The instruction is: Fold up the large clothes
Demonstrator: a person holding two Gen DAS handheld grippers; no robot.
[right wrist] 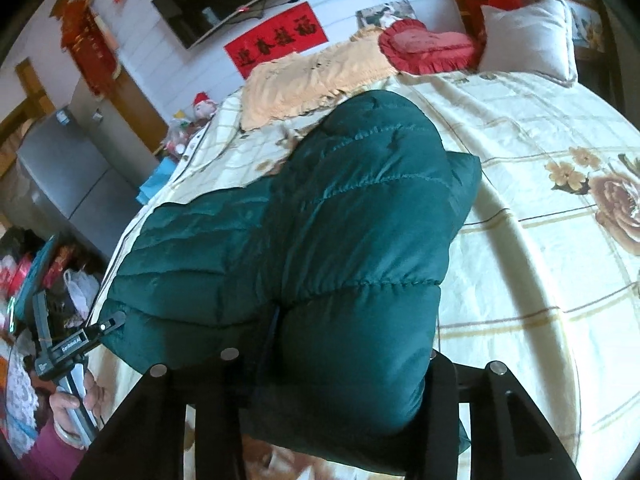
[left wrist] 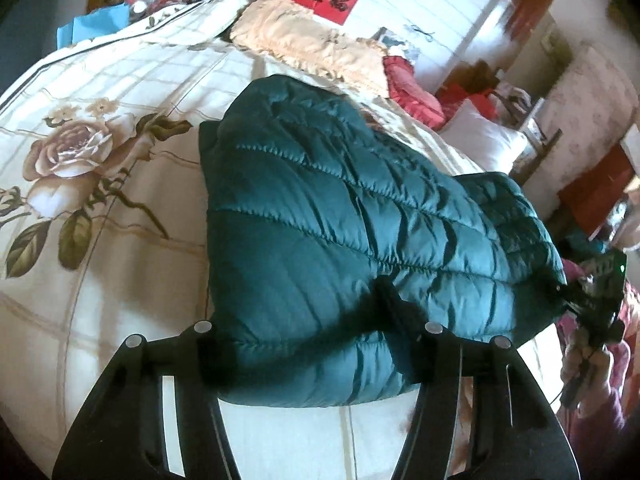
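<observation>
Green quilted jacket (left wrist: 340, 208) lies on the bed (left wrist: 120, 240), on the cream floral bedspread, already doubled over into a thick bundle.

I have the left gripper (left wrist: 304, 320) at the near hem: its fingers (left wrist: 394, 300) pinch a fold of the jacket, fabric bulging between them and over the right-hand finger. From the right wrist view the same gripper (right wrist: 108, 322) shows at the far left corner of the jacket, tip against the hem, with a hand (right wrist: 76, 400) on its handle.

The right gripper (right wrist: 328, 360) is on the other near corner. Fingers (right wrist: 272, 332) partly drawn in with the padded edge packed between them, so pinching the jacket too. The left wrist view shows it (left wrist: 576, 300) at the jacket's right edge, blurred.

Behind the jacket: peach blanket (right wrist: 312, 76), red heart cushion (right wrist: 428, 48), white pillow (right wrist: 528, 36) near the headboard. Red banner (right wrist: 276, 40) on the white wall.
</observation>
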